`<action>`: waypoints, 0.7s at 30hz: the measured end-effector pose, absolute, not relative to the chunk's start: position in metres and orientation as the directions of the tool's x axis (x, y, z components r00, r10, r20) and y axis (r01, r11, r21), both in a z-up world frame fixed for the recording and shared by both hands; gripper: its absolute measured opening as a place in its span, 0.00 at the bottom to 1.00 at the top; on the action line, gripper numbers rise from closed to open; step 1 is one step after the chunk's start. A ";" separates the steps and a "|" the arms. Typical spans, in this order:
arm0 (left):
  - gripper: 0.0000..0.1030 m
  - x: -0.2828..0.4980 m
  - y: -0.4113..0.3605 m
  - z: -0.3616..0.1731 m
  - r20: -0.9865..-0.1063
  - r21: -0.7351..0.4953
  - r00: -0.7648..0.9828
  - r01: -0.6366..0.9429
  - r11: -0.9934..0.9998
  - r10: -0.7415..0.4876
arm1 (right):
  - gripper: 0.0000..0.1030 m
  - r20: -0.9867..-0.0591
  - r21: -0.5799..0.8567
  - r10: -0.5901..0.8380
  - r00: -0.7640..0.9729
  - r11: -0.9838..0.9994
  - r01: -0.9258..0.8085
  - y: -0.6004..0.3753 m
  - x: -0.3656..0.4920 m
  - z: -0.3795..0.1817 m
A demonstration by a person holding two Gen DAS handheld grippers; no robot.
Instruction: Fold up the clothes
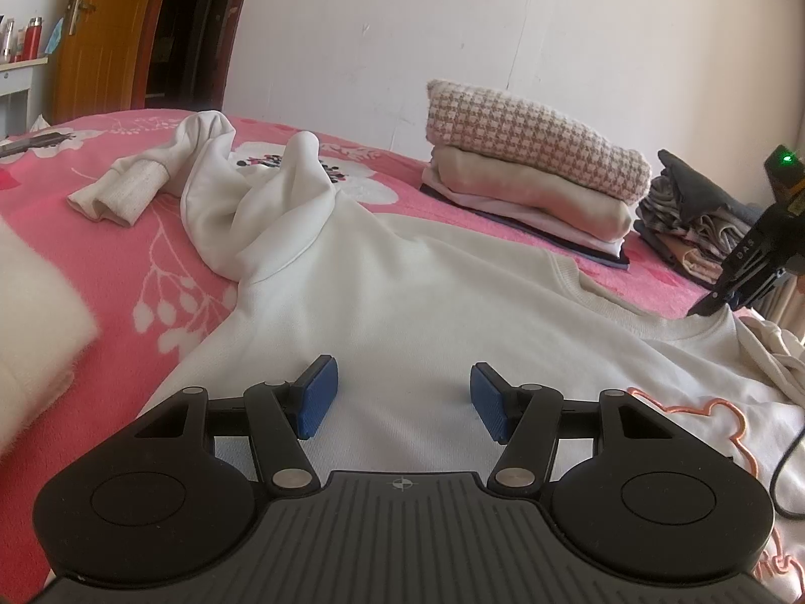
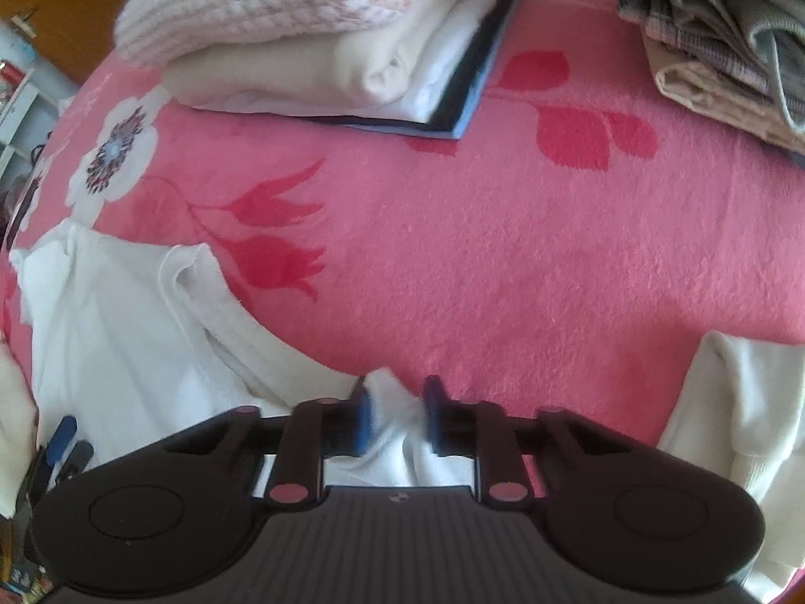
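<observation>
A white sweatshirt [image 1: 427,292] lies spread on the pink flowered blanket [image 2: 503,251], with one sleeve [image 1: 115,191] bunched and trailing to the far left. My left gripper [image 1: 402,392] hovers open just over the sweatshirt's body, its blue pads wide apart with nothing between them. My right gripper [image 1: 712,304] points down at the shoulder edge beside the collar. In the right wrist view a fold of the white sweatshirt [image 2: 126,342] sits pinched between the blue pads of the right gripper [image 2: 397,402].
A stack of folded clothes [image 1: 533,161] topped by a checked knit lies beyond the sweatshirt. A darker pile [image 1: 694,216] sits to its right. A fluffy white cloth [image 1: 35,302] lies at the left edge. A wooden door [image 1: 100,25] stands far left.
</observation>
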State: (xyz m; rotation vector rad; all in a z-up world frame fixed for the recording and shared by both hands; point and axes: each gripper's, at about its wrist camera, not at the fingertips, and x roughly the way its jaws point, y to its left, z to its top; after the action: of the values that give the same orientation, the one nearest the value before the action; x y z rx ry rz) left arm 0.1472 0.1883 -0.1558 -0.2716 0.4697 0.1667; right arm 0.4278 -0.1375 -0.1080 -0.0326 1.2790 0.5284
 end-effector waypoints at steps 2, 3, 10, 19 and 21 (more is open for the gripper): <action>0.57 0.147 0.188 -0.156 -0.467 -0.219 0.879 -0.220 0.951 0.096 | 0.15 -0.899 0.236 0.364 0.243 0.870 -0.433 -0.135 0.419 -0.102; 0.57 0.148 0.188 -0.156 -0.467 -0.219 0.879 -0.220 0.951 0.096 | 0.14 -0.887 0.219 0.368 0.278 0.867 -0.447 -0.135 0.415 -0.098; 0.57 0.148 0.188 -0.156 -0.467 -0.215 0.879 -0.220 0.951 0.097 | 0.12 -0.772 0.037 0.298 0.562 0.903 -0.427 -0.140 0.391 -0.090; 0.57 0.146 0.188 -0.156 -0.467 -0.214 0.879 -0.220 0.952 0.098 | 0.35 -0.726 -0.155 0.088 0.681 0.945 -0.288 -0.113 0.404 -0.141; 0.57 0.146 0.188 -0.156 -0.467 -0.214 0.879 -0.221 0.952 0.099 | 0.36 -0.713 -0.136 0.080 0.697 0.959 -0.249 -0.113 0.410 -0.134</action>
State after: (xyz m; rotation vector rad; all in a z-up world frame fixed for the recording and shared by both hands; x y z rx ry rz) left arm 0.1462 0.1880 -0.1560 -0.2668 0.4695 0.1684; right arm 0.4102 -0.1128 -0.1337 -0.2297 0.7799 0.1852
